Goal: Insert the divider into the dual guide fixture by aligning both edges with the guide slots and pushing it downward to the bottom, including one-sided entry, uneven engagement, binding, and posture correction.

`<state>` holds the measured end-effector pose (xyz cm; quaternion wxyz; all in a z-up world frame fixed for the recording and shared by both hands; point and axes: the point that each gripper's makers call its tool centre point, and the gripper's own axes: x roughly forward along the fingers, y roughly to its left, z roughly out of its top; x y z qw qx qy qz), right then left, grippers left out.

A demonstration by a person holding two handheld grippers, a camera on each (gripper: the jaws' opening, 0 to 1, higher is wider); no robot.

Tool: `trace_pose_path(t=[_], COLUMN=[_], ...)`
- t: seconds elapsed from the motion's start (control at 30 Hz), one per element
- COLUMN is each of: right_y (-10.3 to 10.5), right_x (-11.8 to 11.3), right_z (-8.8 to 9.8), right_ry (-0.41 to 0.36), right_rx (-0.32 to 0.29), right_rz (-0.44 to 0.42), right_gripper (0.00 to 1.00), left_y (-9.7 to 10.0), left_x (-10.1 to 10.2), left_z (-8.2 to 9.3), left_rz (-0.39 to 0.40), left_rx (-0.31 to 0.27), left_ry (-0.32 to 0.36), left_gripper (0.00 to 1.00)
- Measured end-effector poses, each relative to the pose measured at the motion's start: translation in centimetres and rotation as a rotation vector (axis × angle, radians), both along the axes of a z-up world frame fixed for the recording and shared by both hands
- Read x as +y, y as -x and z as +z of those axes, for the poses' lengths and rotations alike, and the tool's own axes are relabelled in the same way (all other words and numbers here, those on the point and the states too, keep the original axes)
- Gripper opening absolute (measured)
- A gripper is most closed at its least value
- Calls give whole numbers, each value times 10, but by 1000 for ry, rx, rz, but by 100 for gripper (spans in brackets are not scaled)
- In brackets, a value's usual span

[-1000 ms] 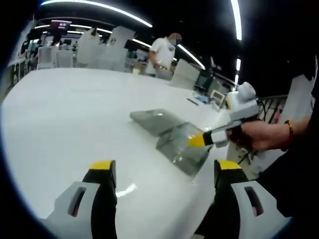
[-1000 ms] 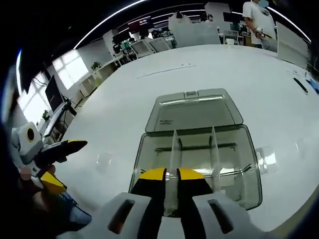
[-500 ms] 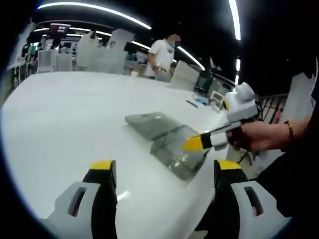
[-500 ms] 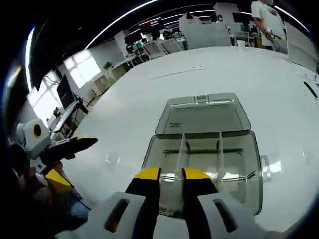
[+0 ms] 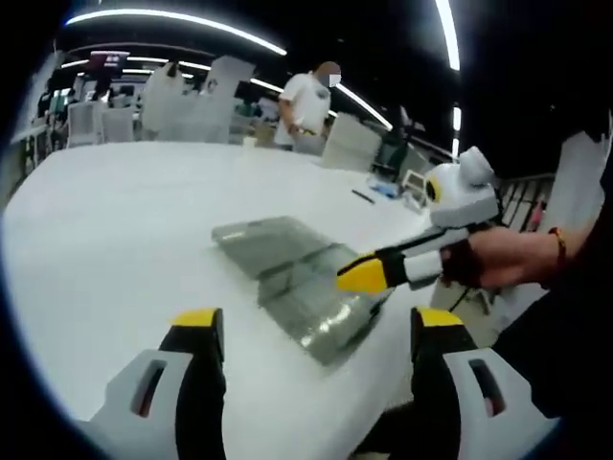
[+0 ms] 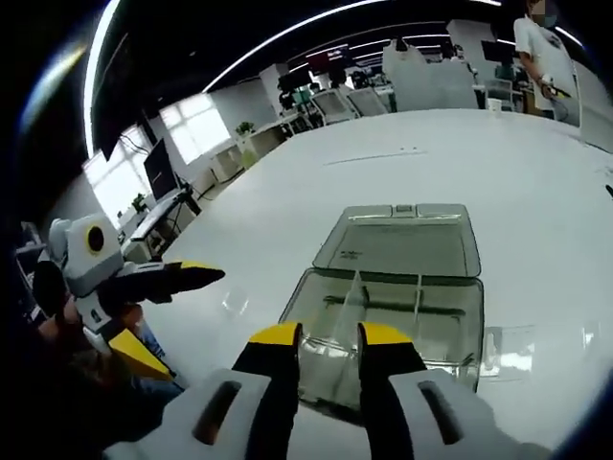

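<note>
A clear plastic box with its lid laid open flat behind it sits on the white table. Inside it a clear divider stands leaning in the left guide slots, and a second divider stands to its right. My right gripper hovers just before the box's near wall, jaws a little apart, with the leaning divider's edge in line with the gap. In the left gripper view the box lies ahead, with the right gripper over its near end. My left gripper stands wide open and holds nothing. It also shows at the left of the right gripper view.
The white table stretches far ahead, and its near edge runs close to the box. A person in a white shirt stands at the far side among chairs and desks. Small dark items lie on the table beyond the box.
The right gripper's jaws have parted from a tight pinch on the divider, and it has drawn back from the box. In the left view it has moved left over the box.
</note>
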<state>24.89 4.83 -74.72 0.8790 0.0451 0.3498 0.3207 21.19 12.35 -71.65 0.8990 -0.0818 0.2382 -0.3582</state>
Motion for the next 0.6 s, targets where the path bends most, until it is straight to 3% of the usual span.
trace_pose_path(t=[0.6], right_y=[2], right_x=[-65], right_z=[29], right_ry=[-108], right_rx=[-75], right_rz=[-4], right_gripper=[24], left_y=[4], left_x=[-64], left_z=[12], left_rz=[-13], left_rx=[-14], left_ry=[-29], left_gripper=[79])
